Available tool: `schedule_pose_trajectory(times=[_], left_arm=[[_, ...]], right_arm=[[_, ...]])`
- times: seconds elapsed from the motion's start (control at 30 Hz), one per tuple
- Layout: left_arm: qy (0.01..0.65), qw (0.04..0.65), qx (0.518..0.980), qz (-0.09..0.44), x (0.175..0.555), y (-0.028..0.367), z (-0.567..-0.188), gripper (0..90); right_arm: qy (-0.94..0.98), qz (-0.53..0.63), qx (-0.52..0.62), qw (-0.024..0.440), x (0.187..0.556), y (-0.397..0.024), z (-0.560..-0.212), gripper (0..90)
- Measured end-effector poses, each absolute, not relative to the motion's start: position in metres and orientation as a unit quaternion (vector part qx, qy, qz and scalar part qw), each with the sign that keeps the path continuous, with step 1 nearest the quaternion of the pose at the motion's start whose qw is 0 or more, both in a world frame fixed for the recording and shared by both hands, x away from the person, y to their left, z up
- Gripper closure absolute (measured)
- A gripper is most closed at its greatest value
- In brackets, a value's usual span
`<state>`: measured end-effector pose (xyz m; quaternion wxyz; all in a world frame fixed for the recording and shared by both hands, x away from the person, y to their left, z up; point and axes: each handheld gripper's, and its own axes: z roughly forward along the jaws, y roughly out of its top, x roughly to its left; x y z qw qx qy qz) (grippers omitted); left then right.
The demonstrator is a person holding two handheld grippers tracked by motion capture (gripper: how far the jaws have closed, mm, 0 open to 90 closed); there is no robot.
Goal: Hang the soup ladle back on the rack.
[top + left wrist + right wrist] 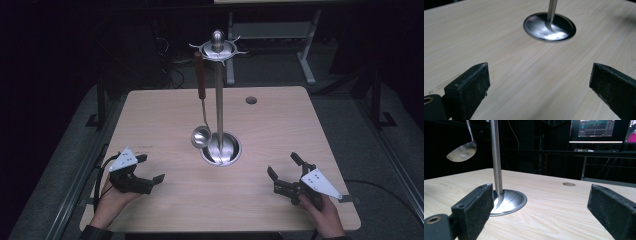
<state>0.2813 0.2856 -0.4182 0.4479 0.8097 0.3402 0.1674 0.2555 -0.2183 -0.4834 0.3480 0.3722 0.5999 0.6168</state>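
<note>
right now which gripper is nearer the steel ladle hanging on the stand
Left. The left gripper sits below-left of the steel ladle; the right gripper lies farther off, beyond the stand's round base.

The pale wooden tabletop (165, 110) has a small round hole (251, 100) near its far right corner. Behind it, on the dark floor, stand the white legs of another table (305, 60), with black cables (170, 70) lying near them. In the right gripper view two lit monitors (596, 130) glow in the dark background above a shelf.
</note>
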Motion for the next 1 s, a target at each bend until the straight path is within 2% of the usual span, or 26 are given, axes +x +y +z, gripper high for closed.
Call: schedule_pose_trajectory(times=[0.47,0.67,1.0], left_arm=[[0.361,0.42,0.816,0.165,0.266,0.297,-0.444,0.0],[0.351,0.378,0.837,0.182,0.261,0.299,-0.454,0.0],[0.361,0.382,0.832,0.178,0.261,0.299,-0.457,0.0]], right_arm=[[0.6,0.616,0.372,0.35,0.255,-0.218,-0.483,6.3],[0.6,0.616,0.372,0.349,0.255,-0.218,-0.483,6.3],[0.6,0.616,0.373,0.348,0.255,-0.218,-0.483,6.3]])
